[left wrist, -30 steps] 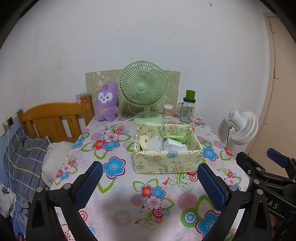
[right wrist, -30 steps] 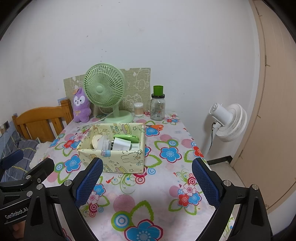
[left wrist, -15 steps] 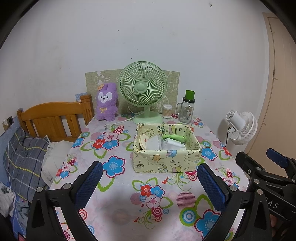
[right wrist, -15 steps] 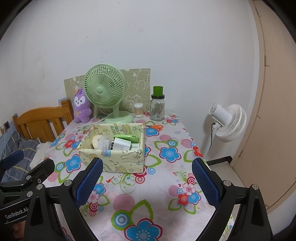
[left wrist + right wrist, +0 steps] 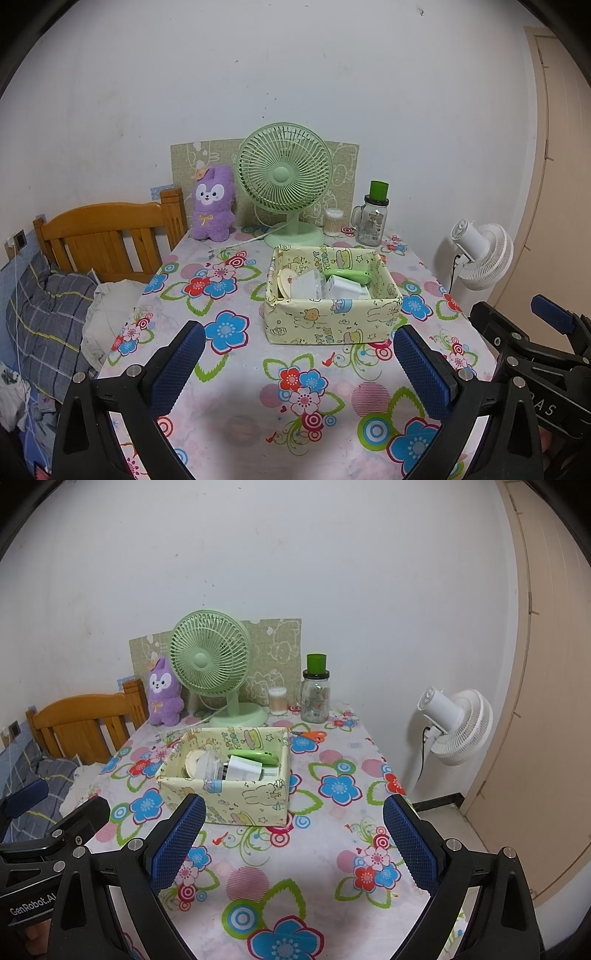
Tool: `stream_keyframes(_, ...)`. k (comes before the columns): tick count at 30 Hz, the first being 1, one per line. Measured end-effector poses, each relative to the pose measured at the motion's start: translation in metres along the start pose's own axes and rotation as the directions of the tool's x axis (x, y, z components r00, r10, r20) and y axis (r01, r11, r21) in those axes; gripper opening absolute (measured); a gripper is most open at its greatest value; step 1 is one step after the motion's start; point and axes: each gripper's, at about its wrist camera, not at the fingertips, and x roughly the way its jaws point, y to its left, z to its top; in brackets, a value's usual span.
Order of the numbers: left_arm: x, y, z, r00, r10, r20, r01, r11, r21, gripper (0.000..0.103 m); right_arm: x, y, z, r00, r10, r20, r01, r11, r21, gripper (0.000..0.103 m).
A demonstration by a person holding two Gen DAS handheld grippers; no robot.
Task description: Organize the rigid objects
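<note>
Box (image 5: 332, 317) of rigid items sat mid-table (image 5: 236, 398), full. Both grippers, left (image 5: 299, 365) and right (image 5: 291, 842), hung short of it, jaws wide apart, empty. Best approach: descend vertically, jaws straddling one item, clear of the box walls.

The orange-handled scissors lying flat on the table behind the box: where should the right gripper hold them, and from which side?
Probably at the orange-handled scissors' handles, coming from above: they lie flat on the flowered tablecloth, and the yellow patterned box blocks a low frontal approach.
</note>
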Motion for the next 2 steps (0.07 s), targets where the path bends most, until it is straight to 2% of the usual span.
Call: stream_keyframes(2,0.0000,0.0000,-0.0002,1.000,0.000,-0.002,0.000,1.000,0.000,0.103,0.0006,-0.0001,0.0002,1.000,0.000,0.000,0.000,1.000,-0.001,0.098)
